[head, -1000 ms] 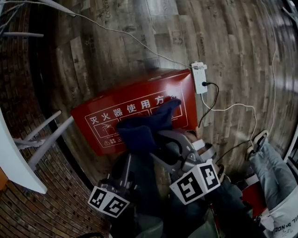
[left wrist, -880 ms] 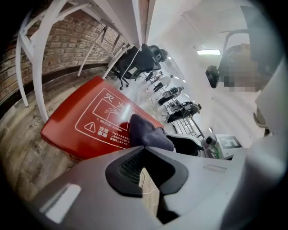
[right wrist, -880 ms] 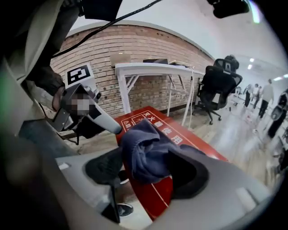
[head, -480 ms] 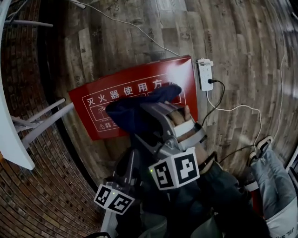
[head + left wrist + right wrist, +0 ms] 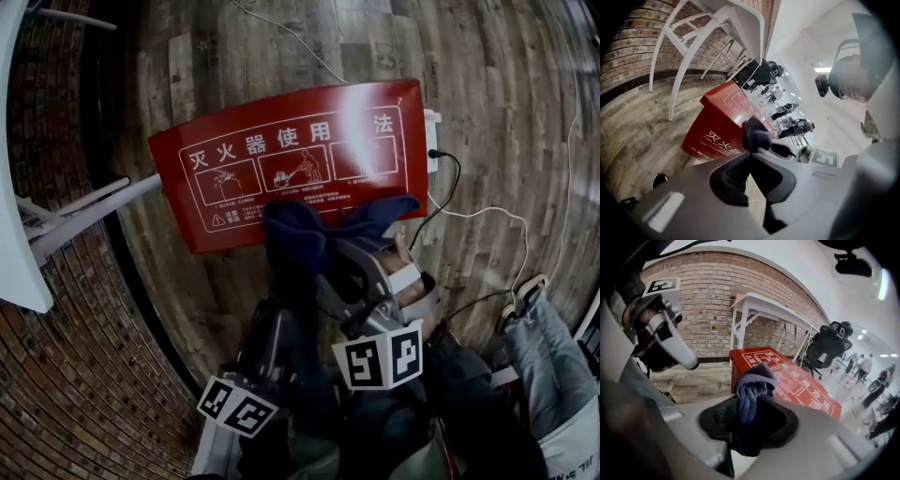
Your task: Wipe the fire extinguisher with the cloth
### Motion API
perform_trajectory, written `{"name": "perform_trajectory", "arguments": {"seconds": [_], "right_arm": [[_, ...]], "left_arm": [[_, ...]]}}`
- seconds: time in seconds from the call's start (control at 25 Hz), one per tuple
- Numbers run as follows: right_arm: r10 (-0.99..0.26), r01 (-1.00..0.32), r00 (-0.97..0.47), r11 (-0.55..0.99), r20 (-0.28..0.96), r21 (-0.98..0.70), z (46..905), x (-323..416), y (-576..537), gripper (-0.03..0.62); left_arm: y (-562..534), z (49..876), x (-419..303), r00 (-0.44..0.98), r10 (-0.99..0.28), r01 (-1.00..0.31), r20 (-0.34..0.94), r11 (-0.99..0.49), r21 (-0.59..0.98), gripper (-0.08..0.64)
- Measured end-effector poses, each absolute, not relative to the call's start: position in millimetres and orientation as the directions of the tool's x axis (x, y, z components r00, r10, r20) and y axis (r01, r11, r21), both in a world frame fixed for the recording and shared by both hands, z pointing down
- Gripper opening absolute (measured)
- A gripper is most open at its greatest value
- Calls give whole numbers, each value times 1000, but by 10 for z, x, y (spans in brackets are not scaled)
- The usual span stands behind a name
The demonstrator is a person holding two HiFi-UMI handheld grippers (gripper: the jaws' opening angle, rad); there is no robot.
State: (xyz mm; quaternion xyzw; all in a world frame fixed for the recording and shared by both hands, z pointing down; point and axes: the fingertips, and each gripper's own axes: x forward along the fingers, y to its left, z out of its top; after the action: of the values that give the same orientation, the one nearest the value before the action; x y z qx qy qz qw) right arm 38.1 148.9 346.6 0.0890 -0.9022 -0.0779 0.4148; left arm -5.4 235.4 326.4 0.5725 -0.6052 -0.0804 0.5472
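your right gripper (image 5: 749,420), jaws just closing, clamps the dark blue cloth (image 5: 302,234) by the red fire extinguisher box (image 5: 281,155); your left gripper (image 5: 750,161) is clenched shut, empty.

The left hand-held gripper (image 5: 750,157) is held with its jaws fully together, and nothing is gripped between them. Its marker cube (image 5: 242,411) is seen at the lower left of the head view, with the gripper body angled forward and downward. The right hand-held gripper (image 5: 749,414) is positioned just beside it, slightly further forward, and is also pointed downward. Its jaws have just been closing and are pressed on a bunched dark blue cloth (image 5: 752,380), which protrudes beyond the fingertips. The right forearm, in a dark sleeve (image 5: 469,412), is extended behind this hand-held gripper.
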Motion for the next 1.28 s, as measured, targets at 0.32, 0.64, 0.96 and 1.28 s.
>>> {"name": "perform_trajectory", "arguments": {"seconds": [0.32, 0.64, 0.96, 1.28], "right_arm": [[-472, -640, -458, 763, 754, 89, 4388, 636, 1579, 104], [-492, -678, -511, 735, 705, 22, 4928, -323, 1745, 101], [-495, -742, -411, 670, 766, 35, 5461, 329, 1467, 100], [-598, -822, -170, 525, 783, 222, 5821, 1167, 1035, 100]], "left_arm": [[2912, 3452, -419, 284, -763, -575, 580, 349, 740, -2], [3337, 3612, -868, 271, -749, -582, 605, 373, 723, -2], [3392, 3630, -952, 294, -750, -584, 592, 350, 733, -2], [3470, 3725, -796, 309, -738, -563, 600, 366, 741, -2]]}}
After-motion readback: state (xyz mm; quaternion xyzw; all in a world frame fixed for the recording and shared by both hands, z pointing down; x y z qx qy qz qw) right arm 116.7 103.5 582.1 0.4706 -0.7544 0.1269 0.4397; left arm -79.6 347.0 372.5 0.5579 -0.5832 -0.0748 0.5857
